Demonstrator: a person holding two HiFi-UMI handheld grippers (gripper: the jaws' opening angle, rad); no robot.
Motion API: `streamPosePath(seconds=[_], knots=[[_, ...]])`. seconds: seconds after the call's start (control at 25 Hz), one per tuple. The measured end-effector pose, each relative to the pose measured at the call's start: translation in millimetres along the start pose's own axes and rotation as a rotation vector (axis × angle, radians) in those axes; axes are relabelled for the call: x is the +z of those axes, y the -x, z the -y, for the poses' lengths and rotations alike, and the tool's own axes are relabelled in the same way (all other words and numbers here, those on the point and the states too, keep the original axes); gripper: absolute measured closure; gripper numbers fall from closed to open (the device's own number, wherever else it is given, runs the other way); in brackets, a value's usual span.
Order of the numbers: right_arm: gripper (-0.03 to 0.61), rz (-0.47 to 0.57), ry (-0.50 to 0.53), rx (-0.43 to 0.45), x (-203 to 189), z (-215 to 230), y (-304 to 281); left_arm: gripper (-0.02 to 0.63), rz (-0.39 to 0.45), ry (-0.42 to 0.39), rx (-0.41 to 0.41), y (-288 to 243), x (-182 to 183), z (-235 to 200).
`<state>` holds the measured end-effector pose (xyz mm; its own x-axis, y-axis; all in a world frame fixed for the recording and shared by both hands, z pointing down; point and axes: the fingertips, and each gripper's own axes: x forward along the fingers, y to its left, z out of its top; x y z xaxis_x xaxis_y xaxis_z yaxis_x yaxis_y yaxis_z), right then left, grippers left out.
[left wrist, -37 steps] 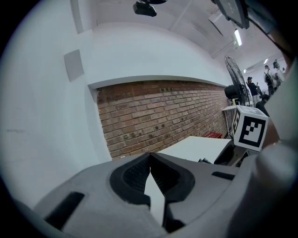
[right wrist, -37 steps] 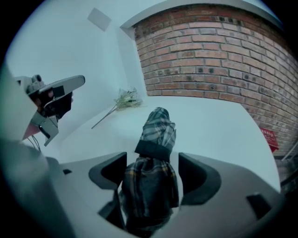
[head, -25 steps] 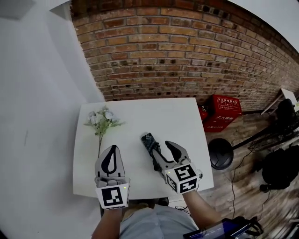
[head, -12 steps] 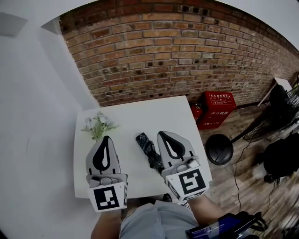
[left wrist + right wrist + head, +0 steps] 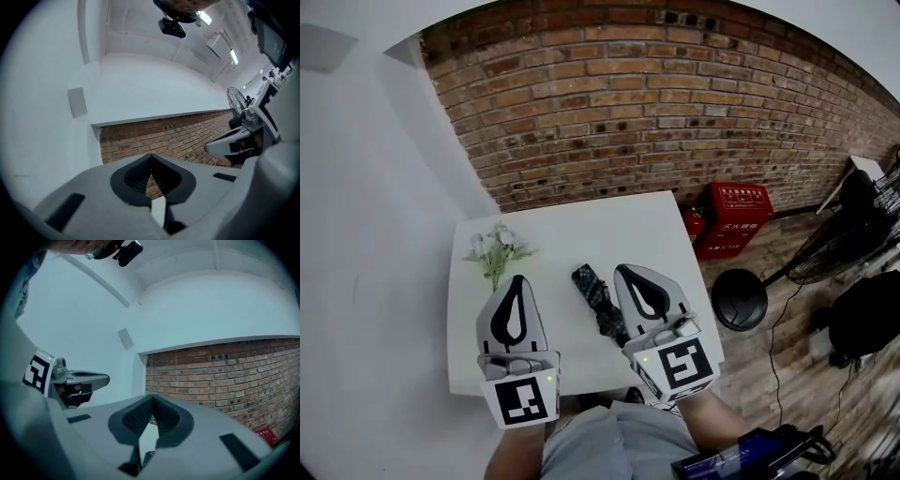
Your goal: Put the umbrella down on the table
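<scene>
My left claw [image 5: 517,281]: jaws together, nothing in them, above the table [image 5: 581,225]
My right claw [image 5: 625,272]: jaws together, empty
Umbrella [image 5: 600,302]: folded, lying on the table between my claws, held by neither

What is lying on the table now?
The folded umbrella and a flower sprig lie on the white table. The left gripper and right gripper hide parts of its near half.
</scene>
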<state>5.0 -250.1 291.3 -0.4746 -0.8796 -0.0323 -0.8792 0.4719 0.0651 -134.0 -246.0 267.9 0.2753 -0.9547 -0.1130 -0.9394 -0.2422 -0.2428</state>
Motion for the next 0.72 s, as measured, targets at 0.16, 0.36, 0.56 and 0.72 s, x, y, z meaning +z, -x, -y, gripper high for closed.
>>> streamPosePath(seconds=[0.16,0.36,0.56,0.72], knots=[[0.575,0.002,-0.003,0.005,-2,-1,0,0.606,-0.001,-0.020,0.001,2,-3,2],[0.574,-0.001,-0.005,0.016,-4,-6,-1,0.604,-0.017,-0.026,0.004,6,-8,1],[0.574,-0.001,-0.009,0.029,-6,-10,-6,0.604,-0.027,-0.028,0.014,8,-11,-3],[0.574,-0.009,-0.013,0.032,-8,-12,-6,0.604,-0.035,-0.026,0.016,11,-14,-4]])
